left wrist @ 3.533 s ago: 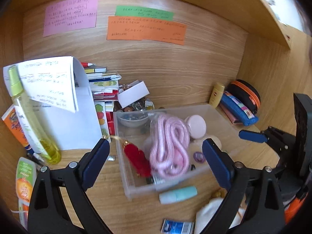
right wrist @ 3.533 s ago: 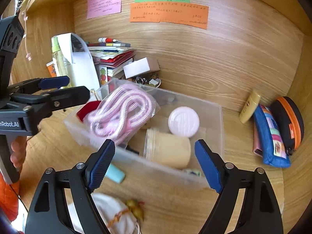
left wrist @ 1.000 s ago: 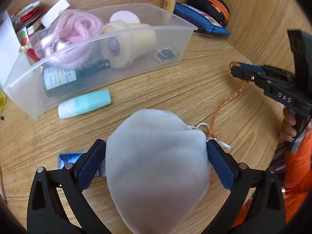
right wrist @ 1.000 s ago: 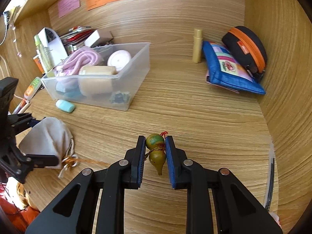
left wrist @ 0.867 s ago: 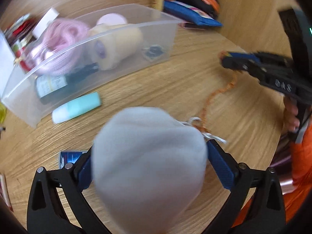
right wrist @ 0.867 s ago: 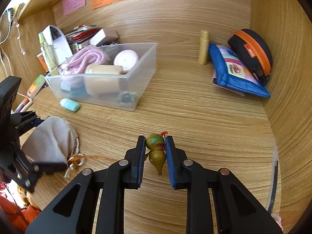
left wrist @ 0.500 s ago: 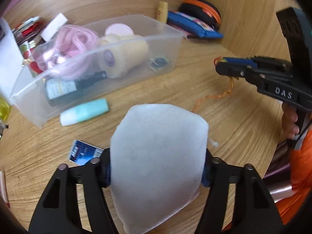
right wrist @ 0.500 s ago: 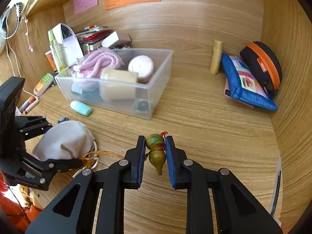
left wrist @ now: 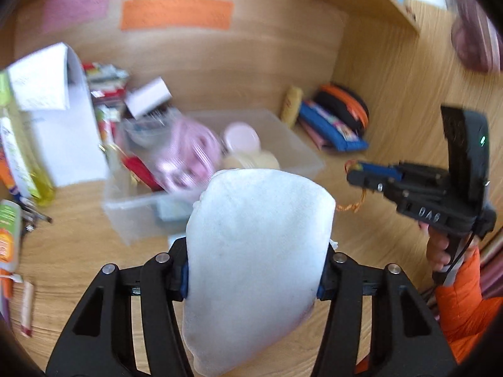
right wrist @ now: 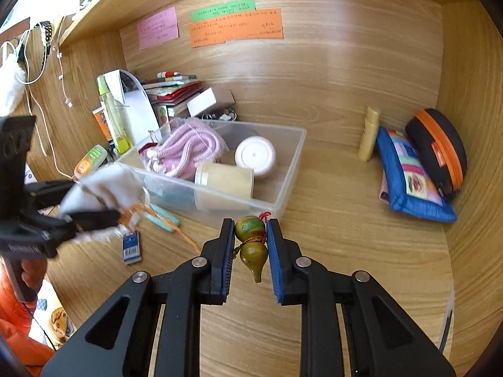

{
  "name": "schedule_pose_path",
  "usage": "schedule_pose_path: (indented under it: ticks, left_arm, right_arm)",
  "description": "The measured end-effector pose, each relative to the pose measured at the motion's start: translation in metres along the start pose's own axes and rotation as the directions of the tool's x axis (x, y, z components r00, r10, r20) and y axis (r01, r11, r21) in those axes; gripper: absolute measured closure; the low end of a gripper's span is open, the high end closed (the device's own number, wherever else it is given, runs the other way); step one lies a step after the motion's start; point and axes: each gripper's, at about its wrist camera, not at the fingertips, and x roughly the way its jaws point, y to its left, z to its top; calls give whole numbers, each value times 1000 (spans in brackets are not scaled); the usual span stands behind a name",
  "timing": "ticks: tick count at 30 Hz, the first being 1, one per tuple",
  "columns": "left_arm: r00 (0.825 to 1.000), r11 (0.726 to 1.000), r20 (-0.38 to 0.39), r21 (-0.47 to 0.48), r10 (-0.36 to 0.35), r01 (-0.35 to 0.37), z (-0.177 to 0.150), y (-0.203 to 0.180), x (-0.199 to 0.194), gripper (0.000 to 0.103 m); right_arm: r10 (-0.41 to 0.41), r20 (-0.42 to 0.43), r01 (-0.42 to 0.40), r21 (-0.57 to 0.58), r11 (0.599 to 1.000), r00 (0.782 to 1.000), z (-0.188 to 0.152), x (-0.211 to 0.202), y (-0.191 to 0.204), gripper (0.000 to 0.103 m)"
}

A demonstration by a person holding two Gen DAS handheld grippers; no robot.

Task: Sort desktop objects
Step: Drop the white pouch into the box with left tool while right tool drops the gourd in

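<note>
A white cloth pouch [left wrist: 257, 235] fills the left wrist view, off the desk. My left gripper [left wrist: 253, 270] has it between its pads, which press its sides while the jaws are closing. An orange cord [right wrist: 176, 226] runs from the pouch [right wrist: 103, 188] to a small green-brown gourd charm [right wrist: 251, 245]. My right gripper [right wrist: 250, 242] is shut on the gourd, held above the desk. The clear plastic bin [right wrist: 289, 169] lies just beyond both grippers. It holds a pink coiled cord, a round pink case and a beige roll.
A teal tube [right wrist: 163, 216] and a small blue card [right wrist: 131, 246] lie in front of the bin. A blue pouch [right wrist: 411, 182], a black-orange case [right wrist: 440, 147] and a yellowish tube [right wrist: 369, 133] sit at the right wall. Books, papers and a bottle [right wrist: 111, 116] crowd the back left.
My left gripper has closed on the white pouch and lifted it off the desk toward the bin. My right gripper has risen with the gourd still held.
</note>
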Motion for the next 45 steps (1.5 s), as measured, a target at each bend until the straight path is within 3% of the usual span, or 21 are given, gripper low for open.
schedule_pose_path:
  ticks: [6,13,19,24,32,39,45]
  left_arm:
    - [996,998,87,-51,29,-25,21,31,-25,48]
    - [989,994,126,-90,71,-60,51,52,-15,48]
    - [990,989,110,-128,84,-69,76,76,8,48]
    - [990,979,91,-183,109,-91,88,94,34,48]
    - [992,971,20,-211,124,-117,79,109,75,48]
    - [987,975,7,-156,158,-155,72,103,79,45]
    - [991,975,-5,-179,132,-130,69,109,75,40]
  right_arm:
    - [-3,18,3,0,1000,1000,19,12,0,84]
    - [-9,34,7,48,999,999,51,34,-5,84]
    - [-8,50,5,45,999,999,78,53,0,84]
    - [-25,0,25,80,997,1000,91,88,-8,84]
    - [-23,-70,31,113,993,997,79,122,-16,84]
    - [-36,-93,45,101,994,995,73,133,-18,84]
    - [-39,-93,46,78,996,995,71,135,-12,84]
